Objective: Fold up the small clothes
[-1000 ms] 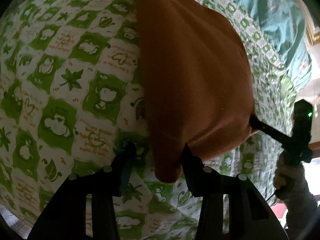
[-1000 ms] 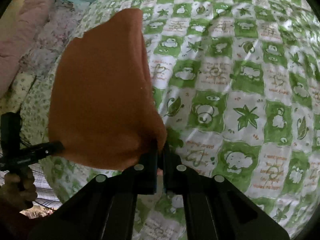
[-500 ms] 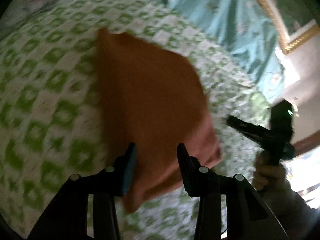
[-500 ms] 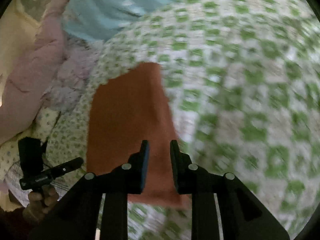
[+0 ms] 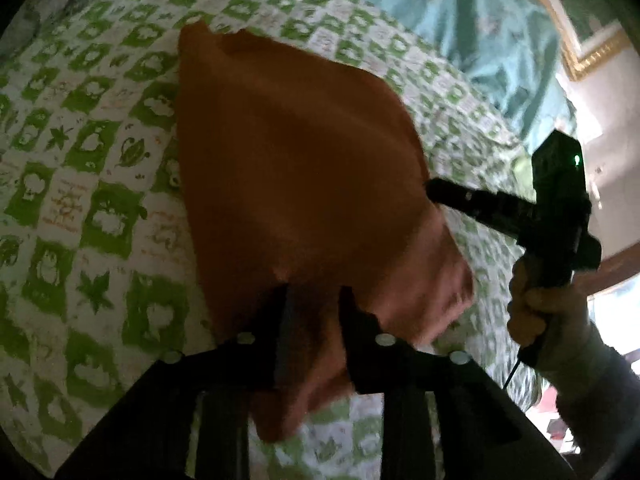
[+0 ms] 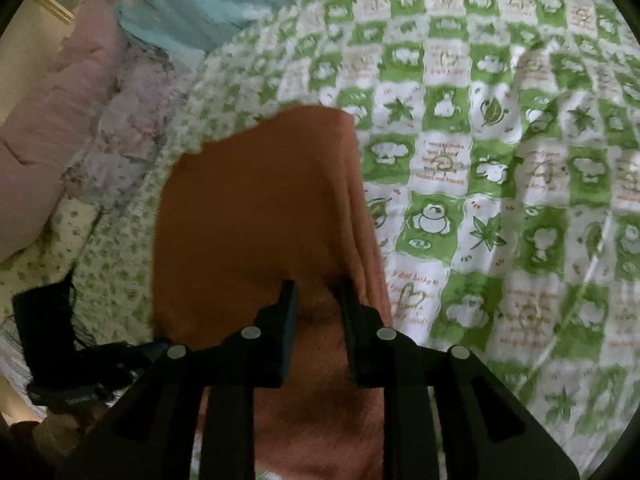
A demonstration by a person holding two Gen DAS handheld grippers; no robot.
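Note:
An orange-brown small garment [image 5: 288, 168] lies on the green-and-white checked bedspread [image 5: 80, 200]; it also shows in the right wrist view [image 6: 256, 208]. My left gripper [image 5: 312, 300] is open, its fingers over the garment's near edge with cloth between them. My right gripper [image 6: 316, 292] is open too, its fingers over the near edge. In the left wrist view the right gripper [image 5: 436, 192] reaches the garment's right edge, held by a hand [image 5: 548, 312]. The left gripper's dark body [image 6: 60, 340] shows at lower left in the right wrist view.
Teal fabric [image 5: 460, 12] lies at the back of the bed. Pink bedding [image 6: 52, 120] and floral sheets [image 6: 120, 240] lie to the left in the right wrist view. A gold picture frame [image 5: 588, 48] hangs on the wall at right.
One second ago my right gripper was shut on the garment's corner; now it is open. Both grippers pulled back and came down onto the garment's near edge again.

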